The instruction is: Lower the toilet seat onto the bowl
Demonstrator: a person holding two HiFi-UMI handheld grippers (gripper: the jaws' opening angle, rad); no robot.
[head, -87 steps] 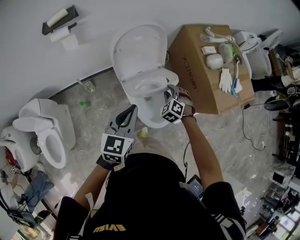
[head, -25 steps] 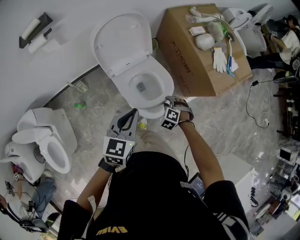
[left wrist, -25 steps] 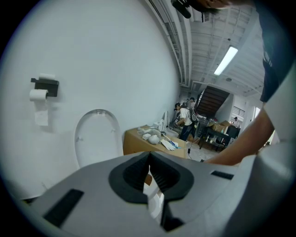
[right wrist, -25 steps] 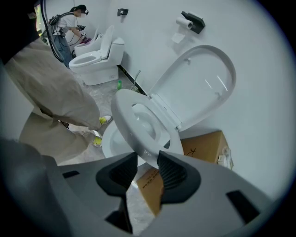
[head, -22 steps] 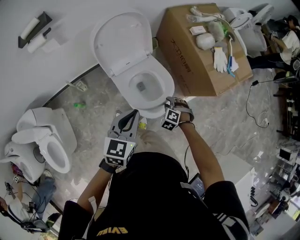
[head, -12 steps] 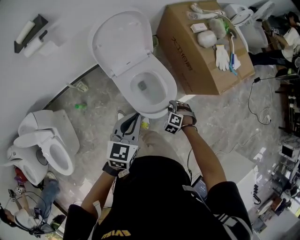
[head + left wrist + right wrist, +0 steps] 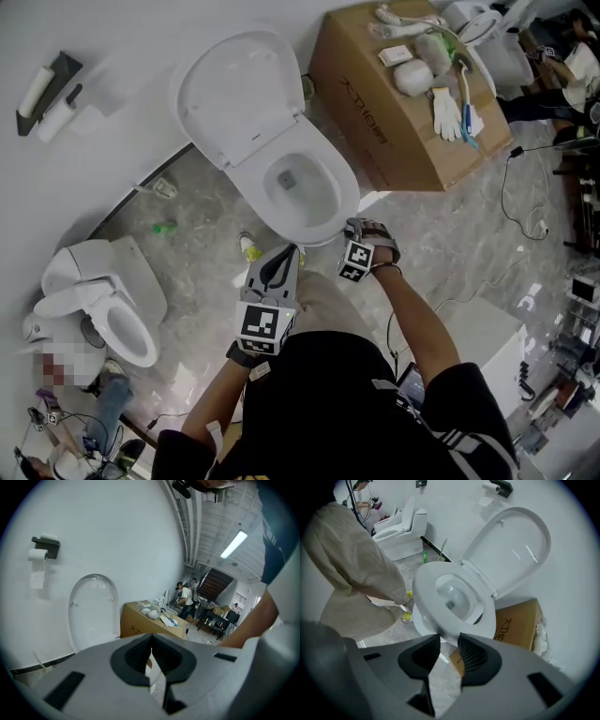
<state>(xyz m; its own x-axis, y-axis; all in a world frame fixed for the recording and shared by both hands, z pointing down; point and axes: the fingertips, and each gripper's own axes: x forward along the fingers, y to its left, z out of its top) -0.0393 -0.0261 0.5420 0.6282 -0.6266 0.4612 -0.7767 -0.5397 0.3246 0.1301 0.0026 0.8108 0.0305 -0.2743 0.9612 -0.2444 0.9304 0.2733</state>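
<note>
Since the earliest frame, the toilet seat [image 7: 345, 192] has gone from half-raised, with the right gripper [image 7: 355, 231] at its front edge, to lying flat on the bowl [image 7: 423, 624]. Over the last second both grippers have drawn back from the toilet toward the person.

Right gripper [image 7: 449, 642]: jaws partly apart and just closed a little further. Nothing is between the pads; only the floor and the bowl's front show through the gap. It points steeply down and sits just off the front rim of the bowl, not touching it.

Left gripper [image 7: 151, 637]: jaw tips meet and nothing is held. In the head view the left gripper [image 7: 287, 253] sits left of the right one, near the bowl's front and clear of it, pointing toward the wall.

Toilet seat [image 7: 427, 597]: down, resting on the bowl all round, with the opening over the basin.

Lid [image 7: 239, 94]: upright behind the seat, leaning back against the white wall. It also shows in the right gripper view [image 7: 513, 545] and the left gripper view [image 7: 93, 609].

Cardboard box [image 7: 394, 122]: just beside the toilet on the right-gripper side, with white gloves and small items on top.

Small yellow-green bottle [image 7: 248, 247]: on the marble floor, near the bowl's base.

Second toilet [image 7: 117, 300]: well apart, further along the wall.

Paper holder [image 7: 45, 89]: mounted on the wall.
</note>
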